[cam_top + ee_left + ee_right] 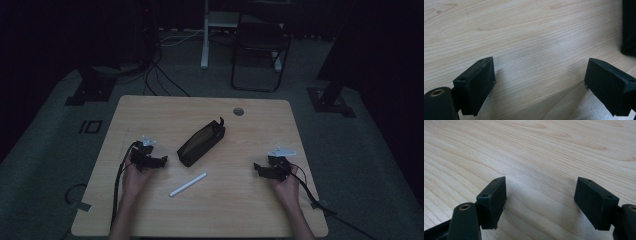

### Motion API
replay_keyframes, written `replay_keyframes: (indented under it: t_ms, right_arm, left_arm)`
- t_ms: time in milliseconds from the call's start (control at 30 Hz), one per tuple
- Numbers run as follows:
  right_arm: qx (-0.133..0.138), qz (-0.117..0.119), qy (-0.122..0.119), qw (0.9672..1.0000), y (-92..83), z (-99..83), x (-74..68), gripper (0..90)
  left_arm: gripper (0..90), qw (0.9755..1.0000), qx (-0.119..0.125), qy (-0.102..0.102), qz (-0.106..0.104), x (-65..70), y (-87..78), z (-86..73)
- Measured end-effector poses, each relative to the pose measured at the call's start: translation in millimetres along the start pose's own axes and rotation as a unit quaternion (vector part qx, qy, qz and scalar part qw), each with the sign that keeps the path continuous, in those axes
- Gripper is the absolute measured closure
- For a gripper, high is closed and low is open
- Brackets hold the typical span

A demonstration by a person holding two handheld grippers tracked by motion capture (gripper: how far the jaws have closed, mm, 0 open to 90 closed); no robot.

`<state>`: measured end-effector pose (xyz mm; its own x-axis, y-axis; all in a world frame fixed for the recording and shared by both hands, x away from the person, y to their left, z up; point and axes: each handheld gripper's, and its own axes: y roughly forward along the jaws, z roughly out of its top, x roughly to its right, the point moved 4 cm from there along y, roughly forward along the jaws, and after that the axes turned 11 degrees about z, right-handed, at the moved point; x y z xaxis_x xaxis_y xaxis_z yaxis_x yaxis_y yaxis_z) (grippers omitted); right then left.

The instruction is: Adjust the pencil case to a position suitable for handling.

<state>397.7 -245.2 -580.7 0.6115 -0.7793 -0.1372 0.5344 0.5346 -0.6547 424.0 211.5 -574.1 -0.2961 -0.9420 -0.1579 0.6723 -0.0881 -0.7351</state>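
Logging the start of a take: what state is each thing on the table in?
Black fabric pencil pouch: lying flat, slanted, untouched; zip state unclear.
White stick-shaped pen: lying flat, apart from the pouch.
Left gripper: open, nothing held.
Right gripper: open, nothing held.

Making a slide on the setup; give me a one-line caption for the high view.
Two hand-held open grippers, left gripper and right gripper, flank a black fabric pouch and white stick on a light wooden table.

Left tool [161,161] and right tool [258,168]: black bodies, each topped by a grey three-cornered plate and trailing a black cable. Jaws are blocky black pads with small screw holes; a brass-ringed hole marks each linkage. Forearms bare, no sleeves.
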Motion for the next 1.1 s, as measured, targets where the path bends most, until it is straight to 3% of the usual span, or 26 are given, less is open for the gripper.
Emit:
replay_keyframes:
  t_ms: [100,233,400,567,700,900,1100]
  right_arm:
    - [0.0,0.0,-0.001,1.0,0.0,0.0,-0.1,26.1]
    - [-0.001,0.001,-0.001,1.0,0.0,0.0,-0.1,26.0]
    - [-0.004,-0.007,0.009,0.9999,0.7,0.0,2.5,18.5]
    - [-0.004,-0.007,0.008,0.9999,0.5,-0.2,2.3,18.5]
    - [-0.005,-0.006,0.007,0.9999,0.3,-0.5,2.0,18.5]
    - [-0.005,-0.006,0.006,1.0,0.2,-0.5,1.9,18.5]
    - [-0.005,-0.006,0.006,1.0,0.2,-0.5,1.9,18.5]
  left_arm:
    - [10.1,1.0,-0.002,-0.004,0.004,1.0,0.1,0.7]
    - [22.0,1.0,-0.001,-0.005,0.005,3.9,-3.8,1.5]
    - [22.8,0.9997,-0.001,-0.018,0.016,6.0,-3.0,2.5]
    - [24.7,0.9997,-0.004,-0.017,0.016,6.5,-4.4,2.6]
    - [31.6,0.9996,-0.012,-0.019,0.018,6.6,-7.3,2.6]
    - [32.2,0.9991,-0.022,-0.026,0.025,6.0,-10.0,2.8]
    - [32.5,0.9983,0.01,-0.04,0.04,4.7,-23.8,9.4]
